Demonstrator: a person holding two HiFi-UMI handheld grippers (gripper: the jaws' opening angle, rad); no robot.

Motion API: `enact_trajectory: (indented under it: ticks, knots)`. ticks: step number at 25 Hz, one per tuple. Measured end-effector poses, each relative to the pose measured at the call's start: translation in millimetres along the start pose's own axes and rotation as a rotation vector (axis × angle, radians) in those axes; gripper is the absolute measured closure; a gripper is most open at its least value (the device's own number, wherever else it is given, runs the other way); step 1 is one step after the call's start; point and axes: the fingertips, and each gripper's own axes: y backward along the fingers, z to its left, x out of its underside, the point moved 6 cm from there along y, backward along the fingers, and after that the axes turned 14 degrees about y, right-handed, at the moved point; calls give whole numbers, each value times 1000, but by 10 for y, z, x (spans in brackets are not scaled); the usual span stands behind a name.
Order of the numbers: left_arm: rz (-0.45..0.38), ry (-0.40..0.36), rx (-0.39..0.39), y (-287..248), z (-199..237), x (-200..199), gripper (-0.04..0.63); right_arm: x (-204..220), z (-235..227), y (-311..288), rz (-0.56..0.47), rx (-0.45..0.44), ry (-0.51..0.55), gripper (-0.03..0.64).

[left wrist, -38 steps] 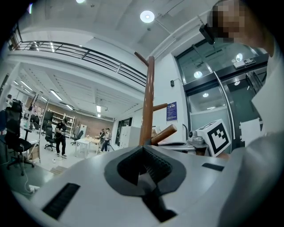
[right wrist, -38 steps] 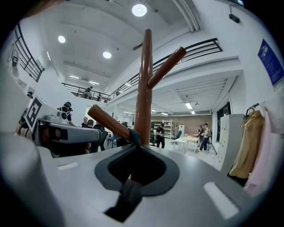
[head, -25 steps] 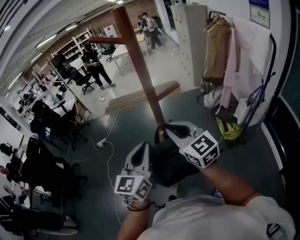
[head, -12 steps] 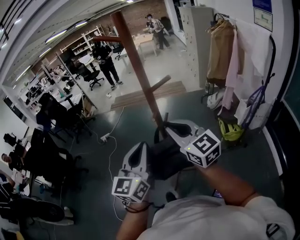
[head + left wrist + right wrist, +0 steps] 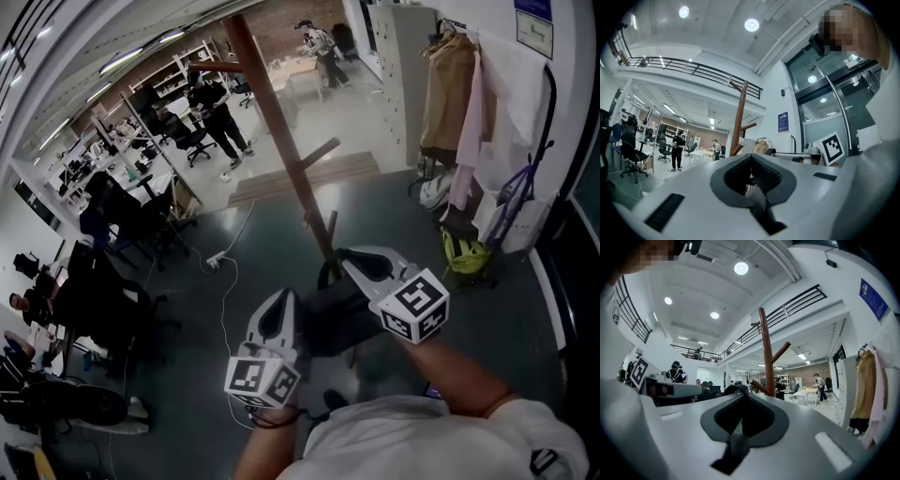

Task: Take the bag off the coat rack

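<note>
Black bag (image 5: 330,317) hangs low on wooden coat rack (image 5: 281,131) between both grippers: right gripper (image 5: 345,256) fingers clenched on its handle loop, left gripper (image 5: 284,297) fingers pressed together at its side.

Smooth brown wooden coat rack (image 5: 279,131), matt black cloth-like bag (image 5: 328,314), faintly glossy dark floor (image 5: 394,216).
</note>
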Motion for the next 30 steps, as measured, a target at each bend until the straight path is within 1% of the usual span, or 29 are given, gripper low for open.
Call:
enact_trajectory:
  ticks: [8,12,20,30]
  knots:
    - [16,7,9,238,44,72,589,82,294,129,23,3,-23,592]
    - [23,2,31,447,45,73,589,27,523,243,21,26,-29,592]
    - [49,-4,62,1100,75,-34,589,-233,1133,455,23,92,-9,592]
    - [70,-5,131,1949,98,-112,589,-347,2005,710,51,161,-17,592]
